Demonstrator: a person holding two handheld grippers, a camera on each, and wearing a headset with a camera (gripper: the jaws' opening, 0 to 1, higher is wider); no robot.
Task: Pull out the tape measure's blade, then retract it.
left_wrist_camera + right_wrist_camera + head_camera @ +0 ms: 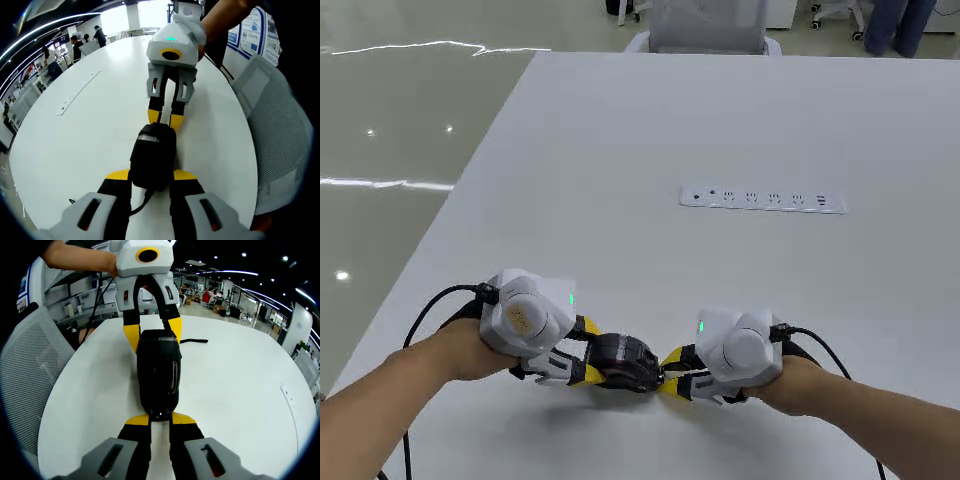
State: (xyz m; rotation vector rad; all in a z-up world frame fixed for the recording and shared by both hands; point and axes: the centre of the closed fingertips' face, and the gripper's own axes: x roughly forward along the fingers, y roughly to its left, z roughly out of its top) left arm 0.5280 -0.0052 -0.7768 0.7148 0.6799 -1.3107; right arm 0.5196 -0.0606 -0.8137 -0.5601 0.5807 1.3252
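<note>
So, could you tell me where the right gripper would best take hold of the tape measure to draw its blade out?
Probably the end hook at the tape measure's narrow end, approached head-on from the side facing away from the left gripper, whose jaws clamp the case's flanks. That tab is what protrudes from the case, and the right gripper sits in line with it.

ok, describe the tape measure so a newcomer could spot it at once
On the big white table, look along the near edge. The left gripper and right gripper, white with yellow tips, face each other there with the tape measure between them. It is a small black rounded case; the power strip farther back is white and flat.
</note>
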